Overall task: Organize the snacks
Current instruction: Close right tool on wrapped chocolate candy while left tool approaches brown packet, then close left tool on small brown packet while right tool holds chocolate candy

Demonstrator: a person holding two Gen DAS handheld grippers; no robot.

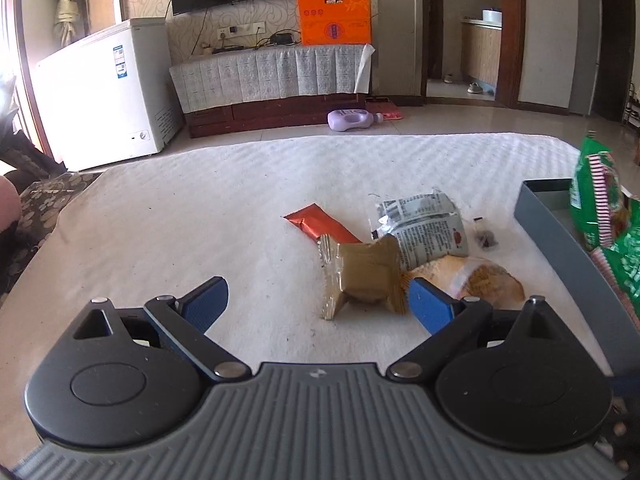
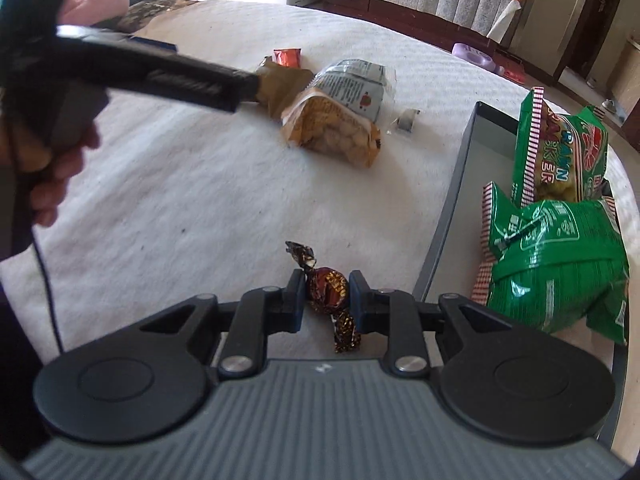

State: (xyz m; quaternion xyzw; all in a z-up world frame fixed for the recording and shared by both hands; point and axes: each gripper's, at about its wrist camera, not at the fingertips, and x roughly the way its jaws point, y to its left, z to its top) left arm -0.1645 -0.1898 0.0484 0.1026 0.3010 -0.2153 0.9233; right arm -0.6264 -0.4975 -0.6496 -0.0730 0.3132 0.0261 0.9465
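The left gripper (image 1: 318, 300) is spread wide, holding nothing; its right finger (image 1: 432, 306) touches or nearly touches a tan packet (image 1: 366, 280) lying on the white cloth (image 1: 180, 220). Behind the packet lie an orange wrapper (image 1: 320, 224), a grey pouch (image 1: 424, 228) and a clear biscuit bag (image 1: 480, 278), all close together. The right gripper (image 2: 325, 298) is clenched on a brown candy (image 2: 328, 290), held just above the cloth beside the grey tray (image 2: 452, 204). Two green bags (image 2: 560, 256) sit in the tray, one leaning upright behind the other. A small clear sachet (image 2: 406, 120) lies alone between the biscuit bag and the tray
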